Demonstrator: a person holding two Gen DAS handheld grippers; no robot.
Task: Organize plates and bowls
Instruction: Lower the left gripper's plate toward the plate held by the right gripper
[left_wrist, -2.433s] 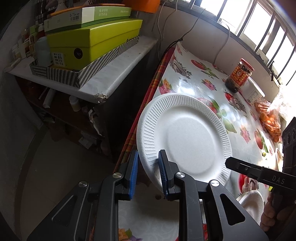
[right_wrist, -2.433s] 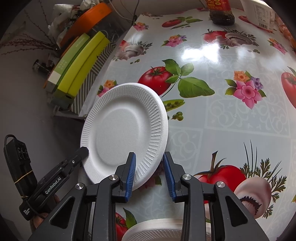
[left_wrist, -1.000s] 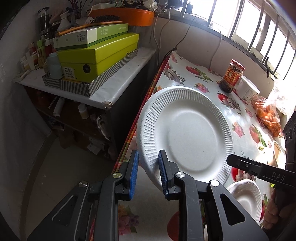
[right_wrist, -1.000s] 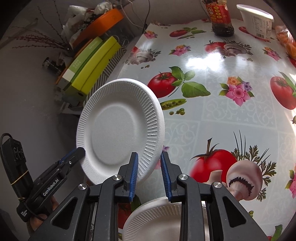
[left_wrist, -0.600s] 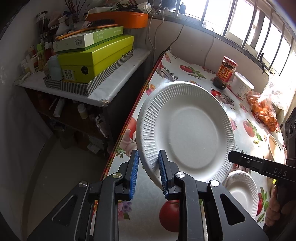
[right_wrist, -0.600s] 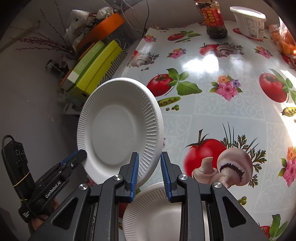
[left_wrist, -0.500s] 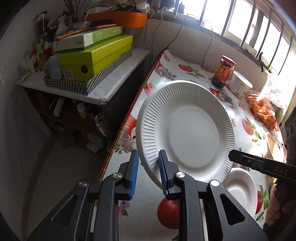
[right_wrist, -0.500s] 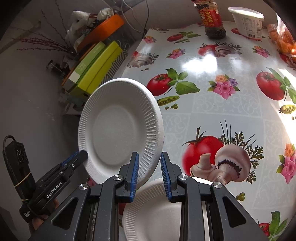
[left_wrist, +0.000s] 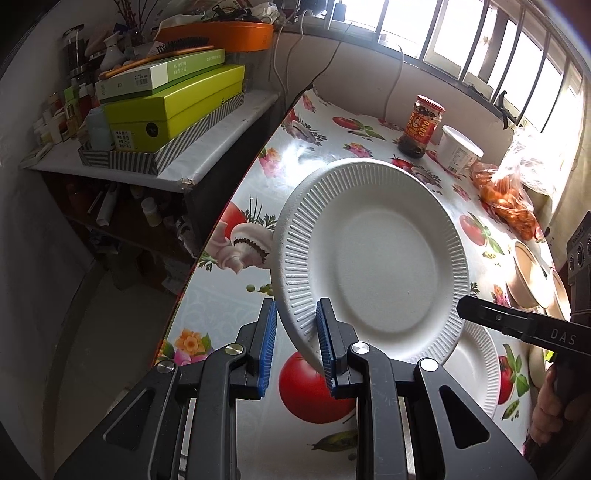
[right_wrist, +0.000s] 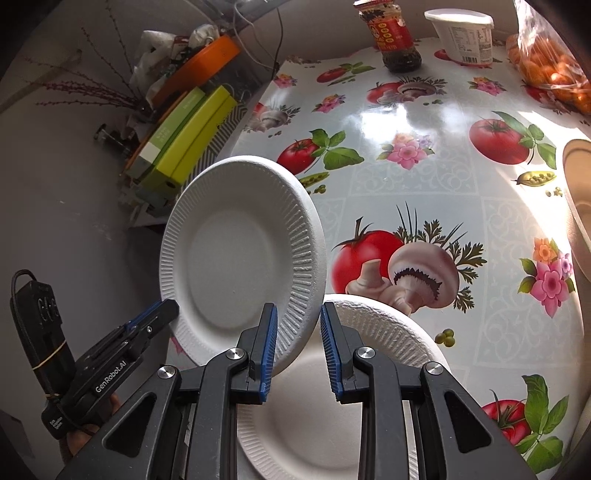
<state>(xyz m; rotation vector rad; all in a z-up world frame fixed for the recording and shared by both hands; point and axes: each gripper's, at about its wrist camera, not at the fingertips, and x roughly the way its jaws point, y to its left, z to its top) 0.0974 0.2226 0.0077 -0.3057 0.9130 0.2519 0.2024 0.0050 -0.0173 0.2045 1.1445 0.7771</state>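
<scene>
I hold 1 white foam plate (left_wrist: 373, 258) in the air between my 2 grippers, tilted steeply, its face toward my left gripper (left_wrist: 295, 345). That gripper's jaws straddle the near-left rim but look slack, with a gap on the outer side, so I cannot tell if they pinch it. My right gripper (right_wrist: 297, 347) straddles the opposite rim, jaws also part open; grip unclear. The coming move turns on this: a second foam plate (right_wrist: 332, 406) lies flat on the table (right_wrist: 424, 177) directly below and just right of the held one, nearer my right gripper. Readable writing: "GenRobot.AI" on the left gripper, "DAS" on the right. The red-labelled jar (right_wrist: 393, 35) has text too small to read.
</scene>
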